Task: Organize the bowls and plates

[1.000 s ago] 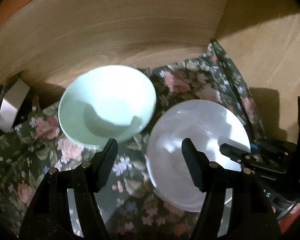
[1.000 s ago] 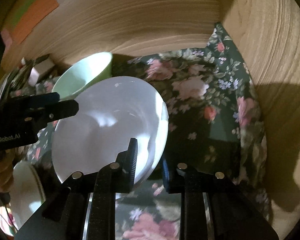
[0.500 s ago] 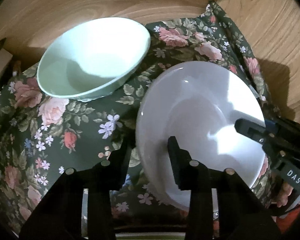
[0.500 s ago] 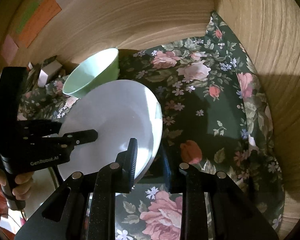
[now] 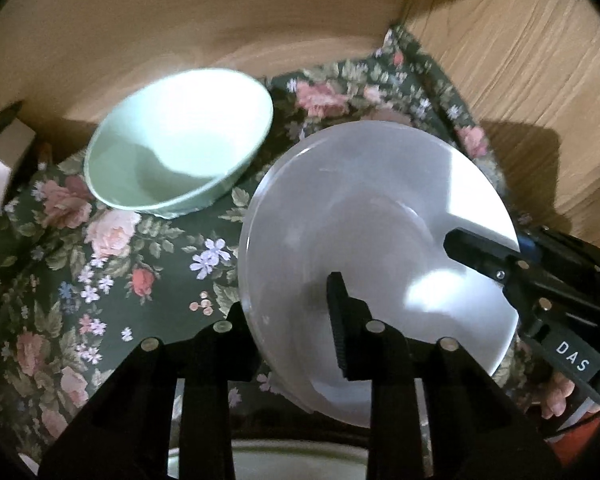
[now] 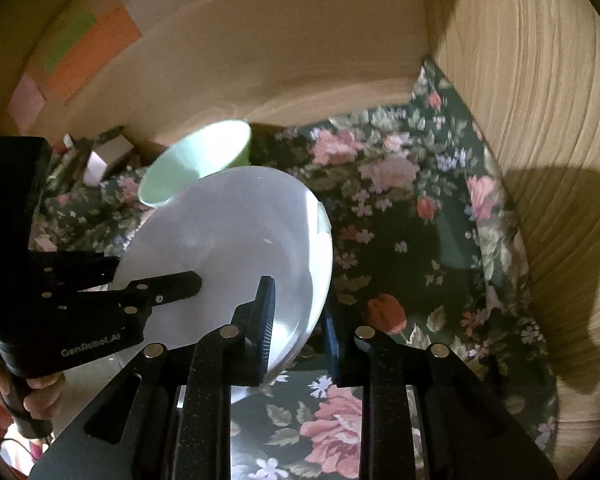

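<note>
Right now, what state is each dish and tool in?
white plate: tilted, gripped at two rim spots, partly off the cloth
green bowl: upright, empty, resting on floral cloth
left tool: shut on plate rim
right tool: shut on plate rim

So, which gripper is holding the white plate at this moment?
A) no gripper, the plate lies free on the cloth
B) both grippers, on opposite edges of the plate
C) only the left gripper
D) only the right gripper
B: the left gripper clamps the near rim of the white plate, and the right gripper clamps its opposite rim.
</note>
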### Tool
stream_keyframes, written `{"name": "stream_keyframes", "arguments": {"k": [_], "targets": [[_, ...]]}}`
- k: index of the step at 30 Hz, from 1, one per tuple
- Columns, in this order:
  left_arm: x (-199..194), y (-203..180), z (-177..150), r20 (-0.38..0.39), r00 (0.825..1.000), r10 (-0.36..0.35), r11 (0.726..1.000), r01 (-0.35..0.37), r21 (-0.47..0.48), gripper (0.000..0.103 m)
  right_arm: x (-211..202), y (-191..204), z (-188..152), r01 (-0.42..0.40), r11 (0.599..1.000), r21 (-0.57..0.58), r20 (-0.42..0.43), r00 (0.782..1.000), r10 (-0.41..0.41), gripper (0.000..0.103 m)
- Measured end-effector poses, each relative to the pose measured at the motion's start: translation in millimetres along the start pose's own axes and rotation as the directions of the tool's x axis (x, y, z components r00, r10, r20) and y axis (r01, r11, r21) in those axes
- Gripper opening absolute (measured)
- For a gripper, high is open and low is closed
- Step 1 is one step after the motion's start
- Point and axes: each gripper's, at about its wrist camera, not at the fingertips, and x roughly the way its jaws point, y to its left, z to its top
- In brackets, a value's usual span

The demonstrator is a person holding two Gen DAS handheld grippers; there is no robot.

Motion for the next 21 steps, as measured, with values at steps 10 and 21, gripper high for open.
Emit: {"name": "stream_keyframes", "arguments": {"k": [10, 21], "targets": [[-60, 8, -16, 0.114, 0.993, -0.005, 0.999, 0.009, -0.035, 0.028, -36, 33, 2, -0.014, 0.999, -0.05, 0.09, 0.996, 0.019, 0.02], [-112, 26, -52, 0.188, 0.982, 0.032, 0.996, -0.017, -0.082, 0.028, -59, 79, -5, -0.057, 0.991, -0.121, 0.135, 0.988, 0.073, 0.02]]}}
